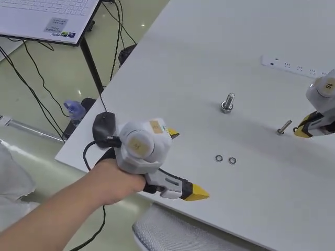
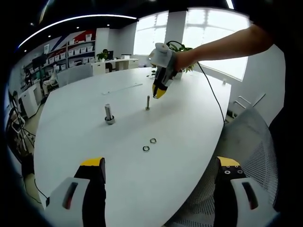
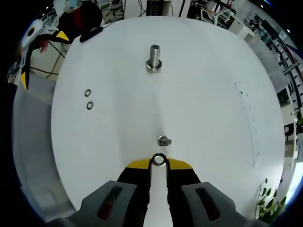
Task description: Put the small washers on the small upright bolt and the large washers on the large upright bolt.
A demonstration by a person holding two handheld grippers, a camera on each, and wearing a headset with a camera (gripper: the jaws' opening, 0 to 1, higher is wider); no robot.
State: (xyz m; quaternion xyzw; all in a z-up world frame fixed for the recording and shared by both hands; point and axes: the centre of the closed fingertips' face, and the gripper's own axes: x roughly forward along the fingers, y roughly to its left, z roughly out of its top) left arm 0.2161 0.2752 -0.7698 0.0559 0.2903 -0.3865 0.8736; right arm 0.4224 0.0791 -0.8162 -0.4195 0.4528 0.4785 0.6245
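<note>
1. Pinching a small held washer (image 3: 159,160) between its yellow tips, the right gripper (image 3: 159,164) has its jaws drawn close and clamped on that ring, at the lower centre of the right gripper view.
2. The held washer sits just beside the small bolt (image 3: 164,140), which stands on the white worktop (image 3: 203,85) directly above the tips in that frame. I cannot tell whether ring and bolt touch.
3. In the head view the right gripper (image 1: 299,132) comes in at the right edge, its yellow tip next to the small bolt (image 1: 284,127).
4. The large bolt (image 1: 227,103) stands upright right of centre in the head view, up and to the left of the small bolt, with a wider collar at its foot.
5. A loose washer (image 1: 219,158) and a second loose washer (image 1: 232,160) lie flat on the worktop below the large bolt, near each other but apart.
6. The left gripper (image 1: 187,163), held in a hand (image 1: 118,183) at the lower left of the head view, hangs over the worktop's near edge. Its jaws are spread wide and hold nothing.
7. In the left gripper view the left gripper (image 2: 161,163) shows its tips at bottom left and bottom right, both bolts and both loose washers lying ahead.
8. A power strip (image 1: 296,67) lies at the upper right of the head view, a laptop (image 1: 47,15) sits at the upper left, and a chair (image 1: 172,232) is at the bottom edge.
</note>
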